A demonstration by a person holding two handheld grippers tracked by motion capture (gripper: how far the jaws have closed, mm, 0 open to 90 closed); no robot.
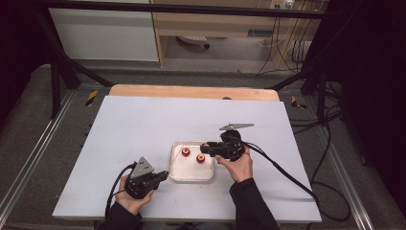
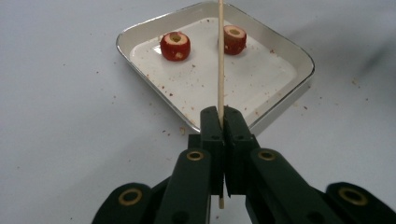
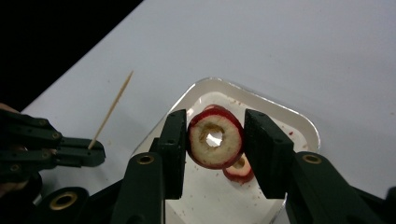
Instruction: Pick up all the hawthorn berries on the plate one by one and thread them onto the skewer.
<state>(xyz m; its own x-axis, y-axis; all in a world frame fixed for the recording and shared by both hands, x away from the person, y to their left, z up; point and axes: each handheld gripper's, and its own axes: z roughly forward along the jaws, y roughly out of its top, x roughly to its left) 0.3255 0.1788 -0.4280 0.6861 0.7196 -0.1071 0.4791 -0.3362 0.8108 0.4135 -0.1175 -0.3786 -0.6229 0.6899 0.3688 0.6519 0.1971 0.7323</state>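
My left gripper [image 2: 223, 116] is shut on a thin wooden skewer [image 2: 221, 56] that sticks straight out over a white square tray [image 2: 261, 79]. Two red cored fruit pieces [image 2: 175, 45] [image 2: 234, 39] lie in the tray. In the high view the left gripper [image 1: 164, 175] rests just left of the tray [image 1: 191, 176]. My right gripper [image 3: 215, 135] is shut on a third cored red fruit ring [image 3: 215, 140], held above the tray [image 3: 299, 126], hole facing the camera. Another fruit piece [image 3: 239, 171] lies below it. In the high view the right gripper [image 1: 205, 149] hovers over the tray's right side.
The tray sits near the middle of a white tabletop [image 1: 143, 124], speckled with red crumbs around it. Black cables [image 1: 287, 172] trail from both grippers toward the near edge. A dark frame and shelves stand beyond the far edge.
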